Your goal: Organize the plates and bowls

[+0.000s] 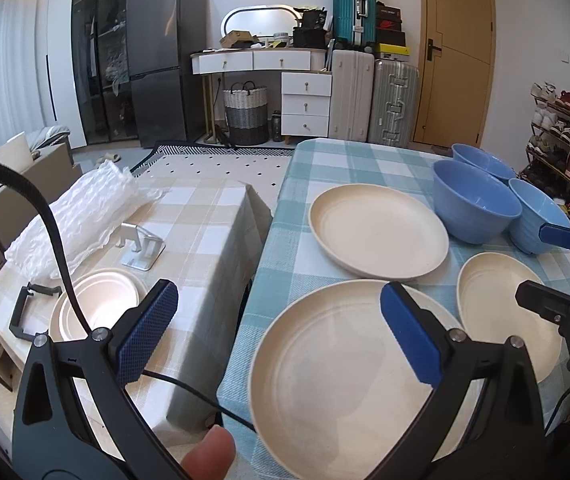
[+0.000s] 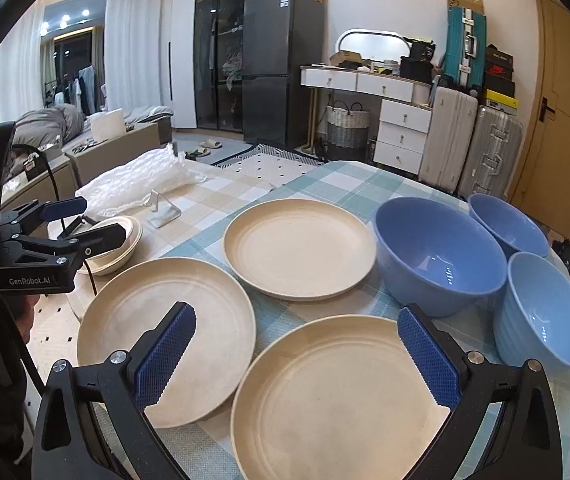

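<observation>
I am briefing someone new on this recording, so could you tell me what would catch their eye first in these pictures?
Three cream plates lie spread over the teal checked tablecloth, with three blue bowls clustered at its right side. The right gripper hovers open above the nearest plate, the left gripper open over the plate at the table's left edge. More cream dishes sit stacked on the beige-clothed table to the left.

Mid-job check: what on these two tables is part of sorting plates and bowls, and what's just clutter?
Belongs to the job:
- three cream plates on the teal checked cloth
- large blue bowl
- two smaller blue bowls
- stacked cream dishes on the beige checked table

Just lying about:
- bubble wrap
- metal stand

Both grippers, left and right, are open and empty.
</observation>
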Demonstrator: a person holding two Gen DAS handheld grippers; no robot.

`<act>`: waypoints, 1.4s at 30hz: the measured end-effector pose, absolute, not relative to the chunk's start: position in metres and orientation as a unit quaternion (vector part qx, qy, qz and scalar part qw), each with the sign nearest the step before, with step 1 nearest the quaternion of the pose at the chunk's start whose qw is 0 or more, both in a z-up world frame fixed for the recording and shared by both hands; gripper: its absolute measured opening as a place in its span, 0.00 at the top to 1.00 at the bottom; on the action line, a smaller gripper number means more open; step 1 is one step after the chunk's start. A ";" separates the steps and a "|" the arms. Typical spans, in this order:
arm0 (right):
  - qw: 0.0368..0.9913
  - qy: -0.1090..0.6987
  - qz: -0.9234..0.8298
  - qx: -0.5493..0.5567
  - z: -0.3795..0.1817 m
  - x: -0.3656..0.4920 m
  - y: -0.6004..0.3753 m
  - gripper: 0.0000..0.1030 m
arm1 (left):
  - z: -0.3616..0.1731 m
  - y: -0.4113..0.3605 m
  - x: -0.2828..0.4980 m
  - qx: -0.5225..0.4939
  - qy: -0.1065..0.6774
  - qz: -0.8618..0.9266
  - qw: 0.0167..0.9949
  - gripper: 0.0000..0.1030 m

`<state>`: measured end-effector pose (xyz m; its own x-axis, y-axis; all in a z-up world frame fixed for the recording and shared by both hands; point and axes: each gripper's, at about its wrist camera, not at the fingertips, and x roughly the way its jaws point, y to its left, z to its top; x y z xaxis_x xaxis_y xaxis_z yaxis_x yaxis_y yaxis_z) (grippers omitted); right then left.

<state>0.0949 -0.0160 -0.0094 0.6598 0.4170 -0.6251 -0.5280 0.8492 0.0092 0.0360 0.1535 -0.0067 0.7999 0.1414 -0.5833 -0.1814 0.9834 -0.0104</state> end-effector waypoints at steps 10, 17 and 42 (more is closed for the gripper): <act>0.871 0.350 0.320 -0.128 -0.028 0.108 0.026 0.00 | -0.034 0.183 0.036 -0.068 0.330 0.093 0.937 0.02; 0.851 0.369 0.340 -0.153 -0.037 0.120 0.045 0.02 | -0.048 0.196 0.044 -0.088 0.359 0.092 0.924 0.09; 0.784 0.465 0.360 -0.200 -0.070 0.159 0.062 0.44 | -0.075 0.187 0.064 -0.070 0.428 0.045 0.900 0.60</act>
<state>0.1593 0.0617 -0.0704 0.3080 0.3779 -0.8731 -0.7498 0.6613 0.0217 0.0643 0.1870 -0.0747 0.6292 0.0206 -0.7769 -0.1412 0.9860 -0.0883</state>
